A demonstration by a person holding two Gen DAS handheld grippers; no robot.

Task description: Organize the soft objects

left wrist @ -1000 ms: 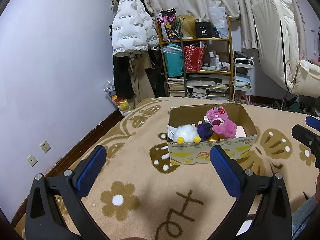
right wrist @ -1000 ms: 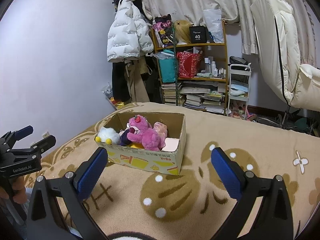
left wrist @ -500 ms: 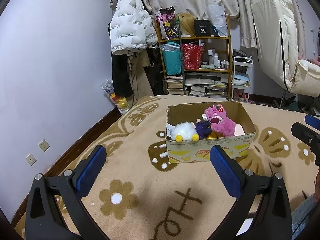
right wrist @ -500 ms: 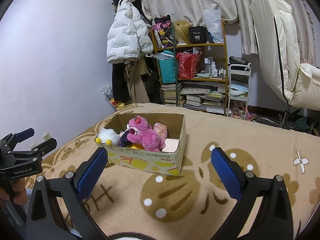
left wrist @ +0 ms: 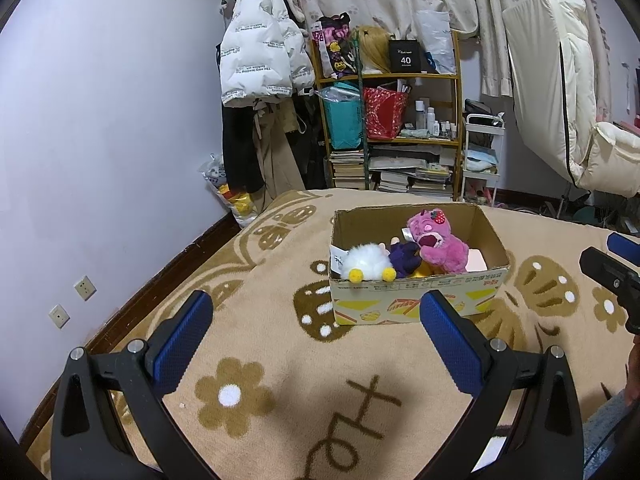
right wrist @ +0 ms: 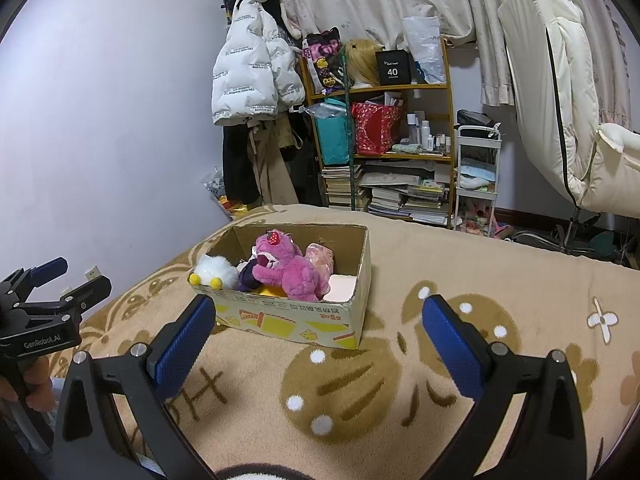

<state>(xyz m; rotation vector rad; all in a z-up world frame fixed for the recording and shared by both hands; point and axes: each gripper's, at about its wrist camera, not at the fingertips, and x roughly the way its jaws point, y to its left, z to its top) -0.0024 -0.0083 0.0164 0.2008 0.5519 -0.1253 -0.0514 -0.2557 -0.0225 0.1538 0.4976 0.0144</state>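
Left tongs (left wrist: 316, 316) and right tongs (right wrist: 320, 318) both gape empty, near the cardboard box (left wrist: 416, 300) on the bed. Its white plush (left wrist: 366, 262), at the box's left end, could tumble out if nudged.

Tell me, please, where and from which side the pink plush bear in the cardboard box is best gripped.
Grip the pink plush bear across its round head, coming down from above. It sits highest in the cardboard box, head clear of the rim, while the walls and the white fluffy toy block its sides. The open right tool looks nearer.
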